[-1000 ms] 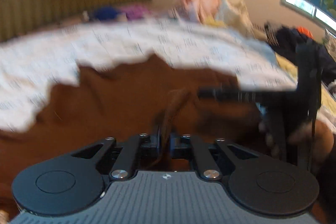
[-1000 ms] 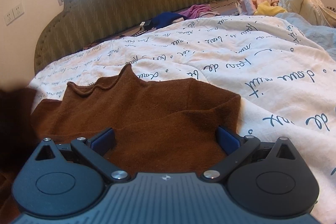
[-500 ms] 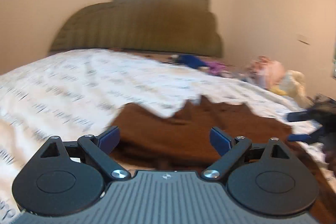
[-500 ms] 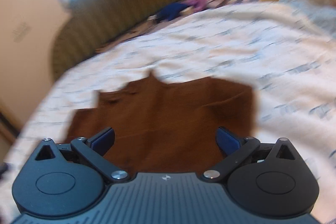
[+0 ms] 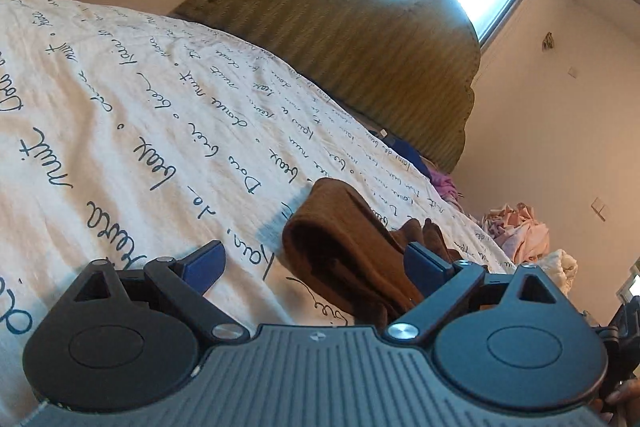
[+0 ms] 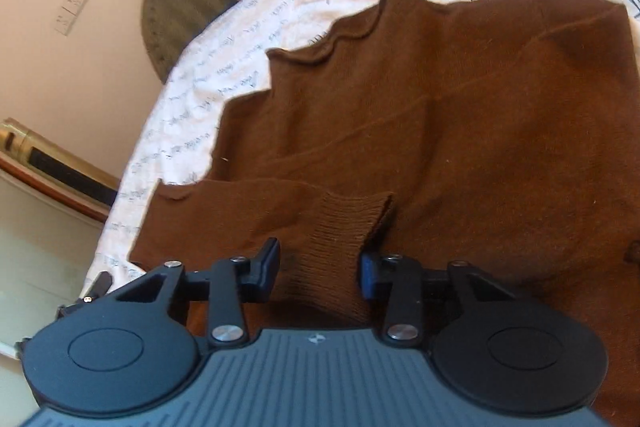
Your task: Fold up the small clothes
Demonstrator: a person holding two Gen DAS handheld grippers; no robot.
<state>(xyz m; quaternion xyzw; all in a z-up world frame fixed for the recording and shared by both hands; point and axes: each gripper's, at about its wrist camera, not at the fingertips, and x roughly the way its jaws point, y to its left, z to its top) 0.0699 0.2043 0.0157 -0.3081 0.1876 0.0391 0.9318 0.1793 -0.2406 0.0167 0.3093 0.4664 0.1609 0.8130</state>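
matt brown knit sweater (image 6: 460, 131), ribbed cuff (image 6: 340, 227)

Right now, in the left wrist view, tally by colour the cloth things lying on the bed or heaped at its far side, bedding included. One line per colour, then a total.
Brown: 1, the brown sweater
White with script print: 1, the duvet
Blue: 1, a blue garment
Purple: 1, a purple garment
Pink: 1, a pink clothes heap
Cream: 1, a cream bundle
Total: 6
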